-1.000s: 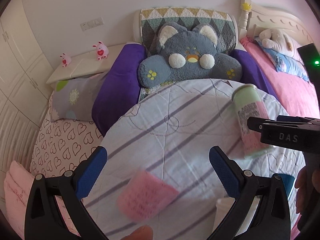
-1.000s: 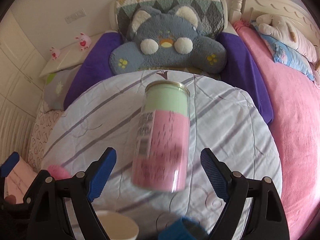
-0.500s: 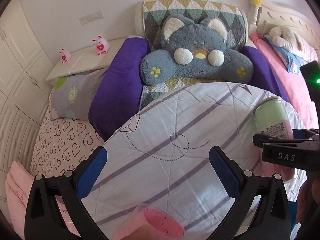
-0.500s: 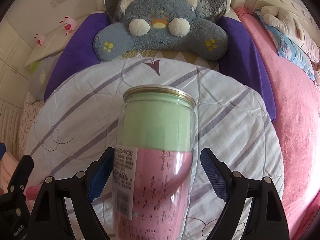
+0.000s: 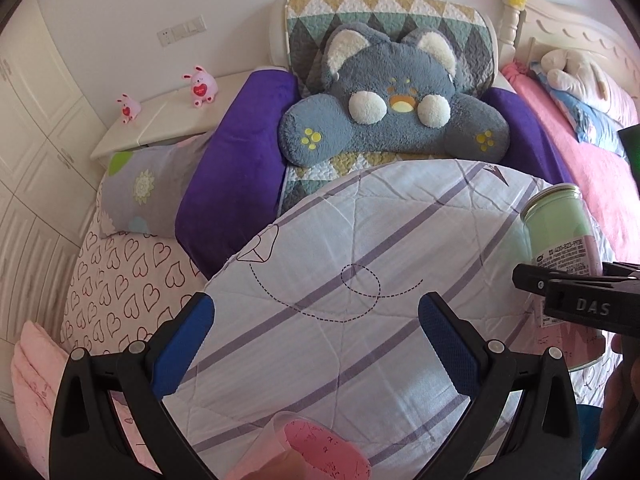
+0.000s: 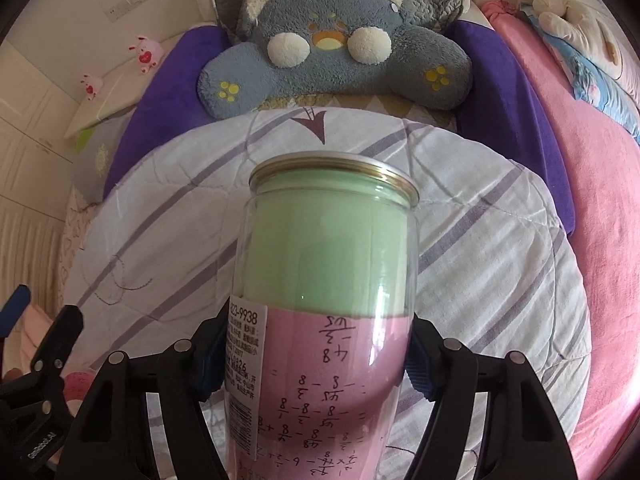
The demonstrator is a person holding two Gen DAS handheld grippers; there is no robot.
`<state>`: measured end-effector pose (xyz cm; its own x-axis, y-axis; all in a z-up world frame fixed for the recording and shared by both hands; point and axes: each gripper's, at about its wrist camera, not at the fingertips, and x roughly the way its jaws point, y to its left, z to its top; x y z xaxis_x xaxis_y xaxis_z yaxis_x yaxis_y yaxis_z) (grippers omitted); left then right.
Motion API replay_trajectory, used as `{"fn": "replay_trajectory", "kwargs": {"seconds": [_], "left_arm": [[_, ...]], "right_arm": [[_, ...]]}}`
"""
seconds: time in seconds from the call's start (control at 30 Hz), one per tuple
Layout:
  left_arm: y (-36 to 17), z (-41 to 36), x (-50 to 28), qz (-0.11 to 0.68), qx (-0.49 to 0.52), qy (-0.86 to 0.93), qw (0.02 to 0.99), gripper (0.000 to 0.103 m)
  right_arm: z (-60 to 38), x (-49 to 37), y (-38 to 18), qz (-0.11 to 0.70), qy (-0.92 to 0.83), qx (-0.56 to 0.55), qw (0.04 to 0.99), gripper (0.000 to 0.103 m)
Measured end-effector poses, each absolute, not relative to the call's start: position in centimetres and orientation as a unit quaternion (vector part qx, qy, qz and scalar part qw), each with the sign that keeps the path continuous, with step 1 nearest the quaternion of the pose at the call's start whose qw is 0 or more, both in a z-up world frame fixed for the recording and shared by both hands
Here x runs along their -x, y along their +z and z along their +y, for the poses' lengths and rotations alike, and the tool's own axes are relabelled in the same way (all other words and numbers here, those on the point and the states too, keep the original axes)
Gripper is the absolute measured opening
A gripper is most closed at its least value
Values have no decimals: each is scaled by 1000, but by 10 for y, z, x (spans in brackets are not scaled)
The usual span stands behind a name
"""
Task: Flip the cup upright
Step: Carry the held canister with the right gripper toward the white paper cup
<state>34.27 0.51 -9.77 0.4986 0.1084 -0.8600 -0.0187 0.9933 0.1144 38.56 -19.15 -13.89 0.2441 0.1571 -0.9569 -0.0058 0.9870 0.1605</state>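
Observation:
The cup (image 6: 320, 300) is a clear plastic can with a metal rim, green paper in its far half and pink paper with writing in its near half. It stands on the round table, metal rim up. My right gripper (image 6: 314, 356) is shut on its pink half. The cup also shows at the right edge of the left wrist view (image 5: 560, 236), with the right gripper (image 5: 576, 300) across it. My left gripper (image 5: 316, 316) is open and empty over the table. A smaller clear cup with pink paper (image 5: 320, 448) lies below it at the near edge.
The round table (image 5: 360, 240) has a white cloth with purple stripes. Behind it sit a grey cat cushion (image 5: 392, 108), purple pillows (image 5: 236, 176) and a pink bed (image 6: 580, 200). A heart-print blanket (image 5: 120, 280) lies to the left.
My right gripper has moved in around the tall cup and closed on its pink half. My left gripper has drawn back, so the small pink cup slid toward the bottom edge.

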Motion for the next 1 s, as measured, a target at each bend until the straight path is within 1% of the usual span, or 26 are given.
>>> {"fn": "replay_trajectory", "kwargs": {"seconds": [0.17, 0.37, 0.5, 0.6, 0.8, 1.0], "left_arm": [[-93, 6, -330, 498, -44, 35, 865, 103], [-64, 10, -295, 479, -42, 36, 876, 103], [-42, 19, -257, 464, -39, 37, 884, 103], [-32, 27, -220, 457, -37, 39, 888, 103], [-35, 34, -140, 463, -39, 34, 885, 103], [-48, 34, -82, 473, -39, 32, 880, 103]], "right_arm": [[-190, -372, -122, 592, 68, -75, 800, 72], [-181, -340, -81, 560, 93, -77, 820, 72], [-175, -297, -54, 541, 121, -82, 828, 72], [-173, -256, -45, 534, 141, -90, 829, 72], [-168, -165, -52, 536, 150, -90, 826, 72], [-164, -104, -76, 552, 153, -100, 813, 72]]}}
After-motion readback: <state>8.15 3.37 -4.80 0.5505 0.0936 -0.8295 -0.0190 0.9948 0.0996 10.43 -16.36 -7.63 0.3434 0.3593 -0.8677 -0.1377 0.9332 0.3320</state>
